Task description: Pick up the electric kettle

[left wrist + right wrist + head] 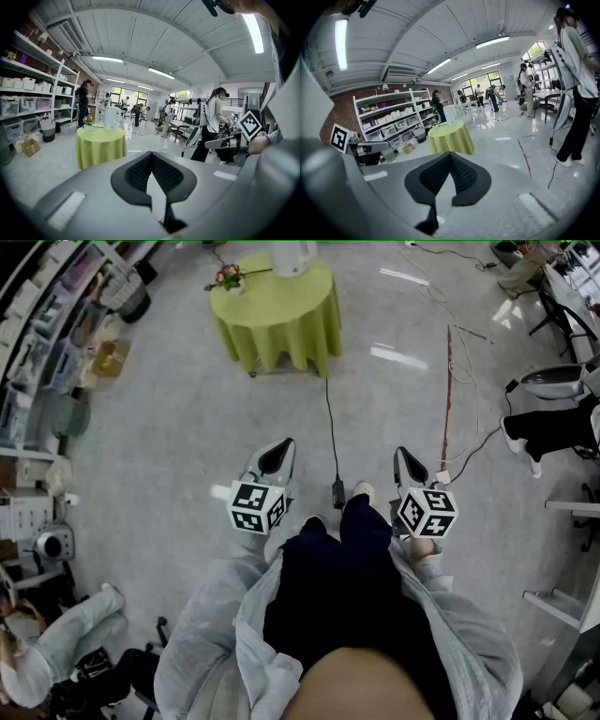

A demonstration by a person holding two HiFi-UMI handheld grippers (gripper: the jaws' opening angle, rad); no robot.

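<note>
The white electric kettle [292, 257] stands on a round table with a green cloth [272, 315] far ahead of me, beside a small flower pot [228, 279]. In the left gripper view the kettle [109, 118] sits on the table [100, 146] well beyond the jaws. In the right gripper view the kettle [450, 115] shows small on the table [451, 137]. My left gripper [275, 457] [151, 157] and right gripper [410, 465] [450, 155] hang over the floor near my legs, both shut and empty, far from the table.
A black cable [330, 423] with an adapter [338, 491] runs across the floor from the table. Shelves with bins [33, 352] line the left side. A person [56, 643] crouches at lower left, and another person's legs [553, 427] are at right.
</note>
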